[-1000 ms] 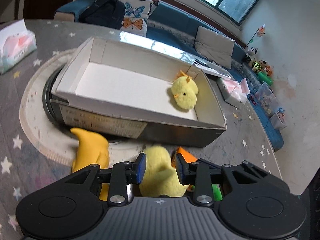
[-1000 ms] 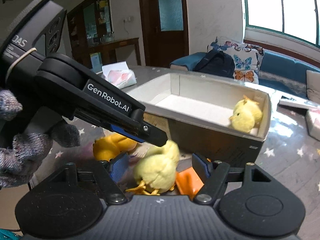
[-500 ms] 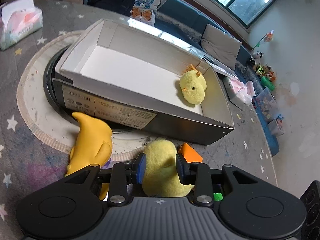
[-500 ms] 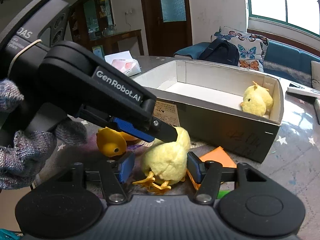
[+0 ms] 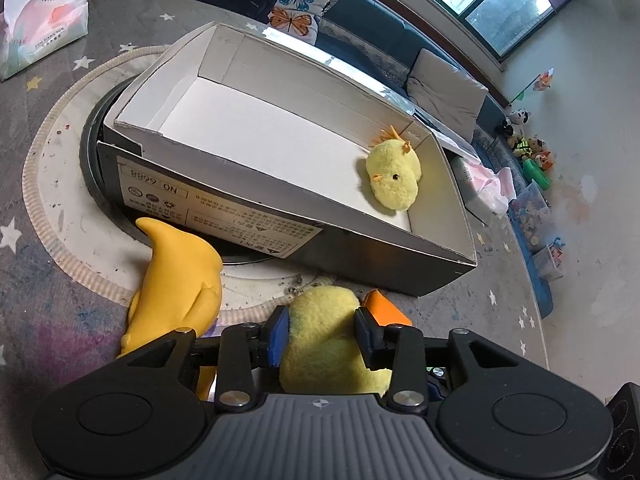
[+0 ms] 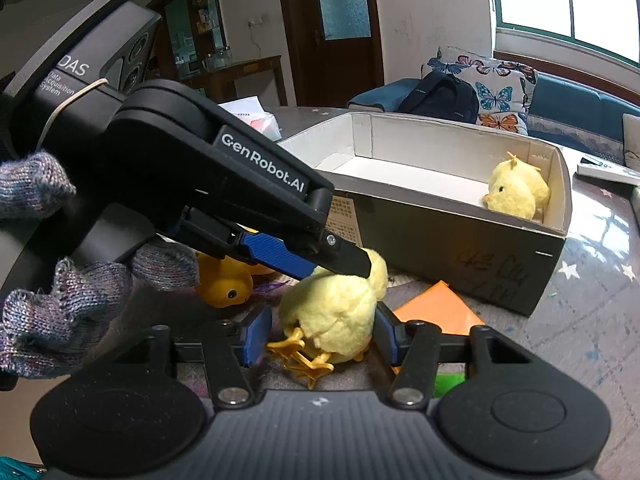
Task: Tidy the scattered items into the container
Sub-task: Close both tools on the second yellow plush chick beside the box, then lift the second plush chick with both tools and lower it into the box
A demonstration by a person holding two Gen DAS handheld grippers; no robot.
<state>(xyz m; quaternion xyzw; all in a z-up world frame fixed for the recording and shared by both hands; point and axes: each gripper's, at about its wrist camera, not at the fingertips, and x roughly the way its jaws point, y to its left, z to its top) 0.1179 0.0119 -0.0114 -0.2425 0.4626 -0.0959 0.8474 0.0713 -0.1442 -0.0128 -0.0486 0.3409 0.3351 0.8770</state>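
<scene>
Fingers first: our left gripper (image 5: 320, 334) has its blue pads either side of a plush chick (image 5: 328, 344) lying on the table, and its jaws are opening, the pads at or just off the fluff. Our right gripper (image 6: 320, 338) straddles the same chick from the near side, low by its orange feet; its jaws are closing, the right pad touching the plush, the left pad with a gap. In the right wrist view the left gripper's finger (image 6: 344, 260) rests on top of the toy.

We judge this a handover: one chick passing from left grip to right, ahead of a lift into the box. The next move calls for a firm squeeze on the soft body, then a lift clear of the near wall.

Outward: an orange card (image 6: 434, 312) lies to the right of the chick, a rubber duck (image 5: 176, 280) to its left. Just beyond stands the open cardboard box (image 5: 248, 216), with a second plush chick (image 5: 394, 180) in its right end. A tissue pack (image 5: 36, 40) sits far left
</scene>
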